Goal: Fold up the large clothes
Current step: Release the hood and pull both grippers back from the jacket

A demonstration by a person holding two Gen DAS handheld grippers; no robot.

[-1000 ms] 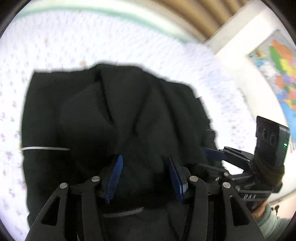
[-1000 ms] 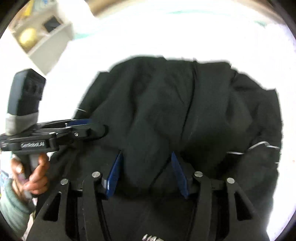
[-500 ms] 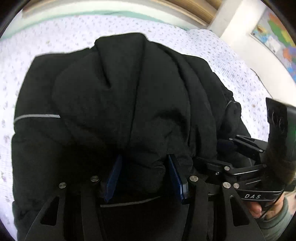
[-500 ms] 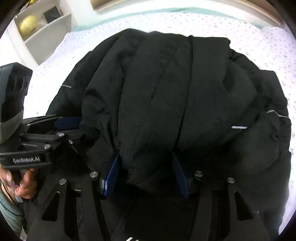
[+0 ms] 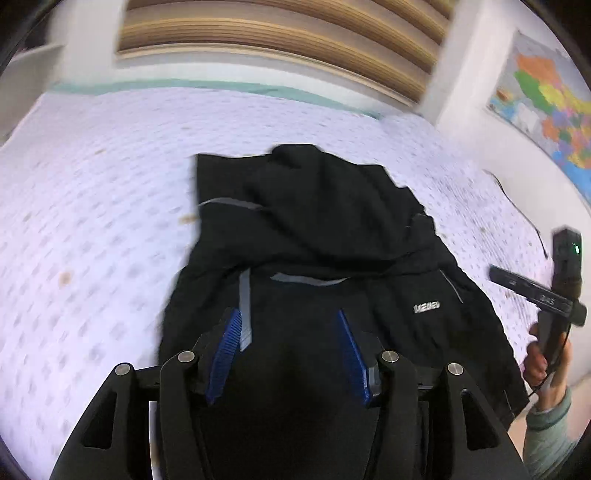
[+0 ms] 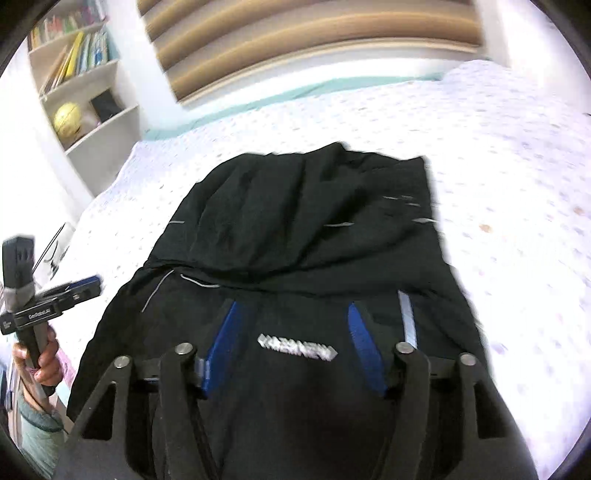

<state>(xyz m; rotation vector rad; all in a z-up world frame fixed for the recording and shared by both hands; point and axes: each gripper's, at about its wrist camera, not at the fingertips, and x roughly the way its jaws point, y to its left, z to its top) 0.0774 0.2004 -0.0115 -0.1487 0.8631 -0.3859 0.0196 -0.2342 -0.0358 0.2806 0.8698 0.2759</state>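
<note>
A black jacket [image 5: 325,229] with grey reflective stripes and a silver chest logo [image 5: 426,306] lies on the bed, its upper part folded back over itself. In the right wrist view the jacket [image 6: 306,221] fills the middle, logo [image 6: 297,347] near my fingers. My left gripper [image 5: 288,325] is open and empty above the jacket's near part. My right gripper [image 6: 293,314] is open and empty above the logo. The left gripper also shows at the left of the right wrist view [image 6: 79,290], and the right gripper at the right of the left wrist view [image 5: 517,282].
The bed has a white dotted sheet [image 5: 92,206] with small brown stains. A wooden headboard [image 5: 277,33] stands behind. A bookshelf [image 6: 81,92] with books and a yellow ball is at the far left. A colourful map [image 5: 546,99] hangs on the right wall. A thin cable [image 5: 524,218] lies on the sheet.
Both grippers let go of the folded black fabric and pulled back and up. The jacket now lies farther away, with the logo and headboard in view.
</note>
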